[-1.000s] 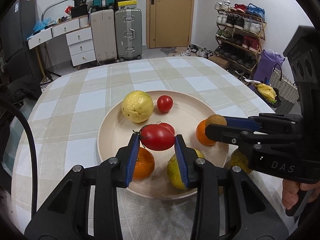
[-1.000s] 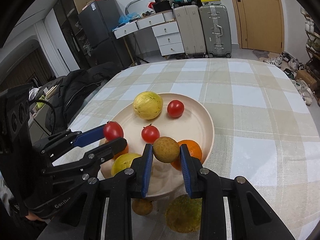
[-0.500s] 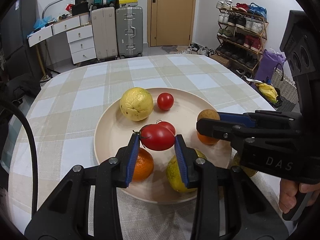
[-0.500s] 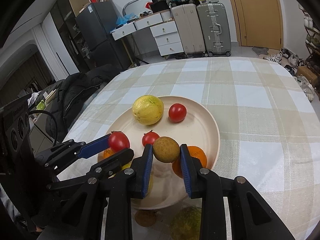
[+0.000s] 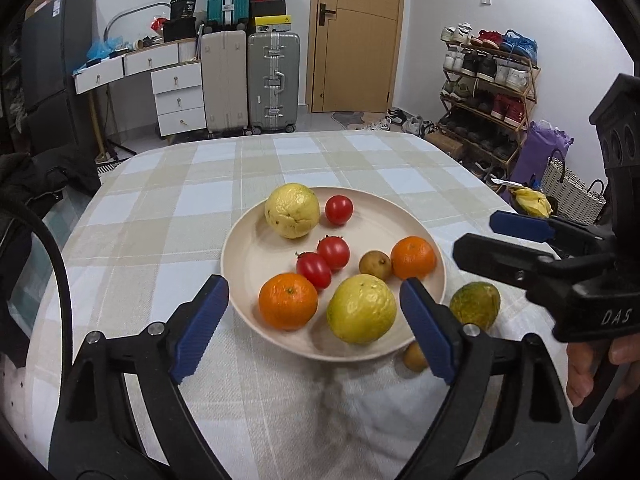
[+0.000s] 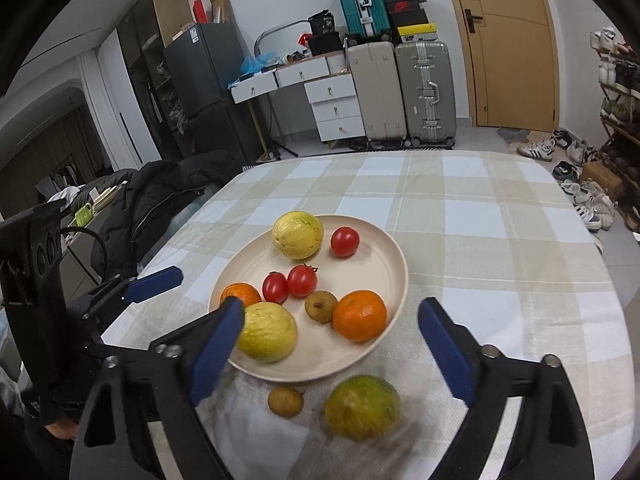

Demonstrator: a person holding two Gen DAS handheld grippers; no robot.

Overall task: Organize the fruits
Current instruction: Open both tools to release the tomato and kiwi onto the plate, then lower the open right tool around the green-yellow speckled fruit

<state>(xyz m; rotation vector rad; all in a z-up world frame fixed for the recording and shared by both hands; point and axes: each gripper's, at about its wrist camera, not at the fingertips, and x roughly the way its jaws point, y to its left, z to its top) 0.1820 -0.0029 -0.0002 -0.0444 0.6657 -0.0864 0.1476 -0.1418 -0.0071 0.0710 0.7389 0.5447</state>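
fruit sits on the plate (image 5: 240, 240) ahead of us: tomato (image 5: 313, 269) and brown fruit (image 5: 375, 265) lie free at its middle; our left gripper (image 5: 314, 312) and right gripper (image 6: 332, 332) have just spread wide, empty.

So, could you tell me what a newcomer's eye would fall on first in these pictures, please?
Probably the round beige plate of bright fruit on the checked tablecloth: two yellow citrus, two oranges, three tomatoes and a small brown fruit. Next, a green-yellow fruit and a second small brown fruit lying off the plate at its near edge. Both hand-held grippers, left and right, frame the scene with empty blue jaws that have just been opening.
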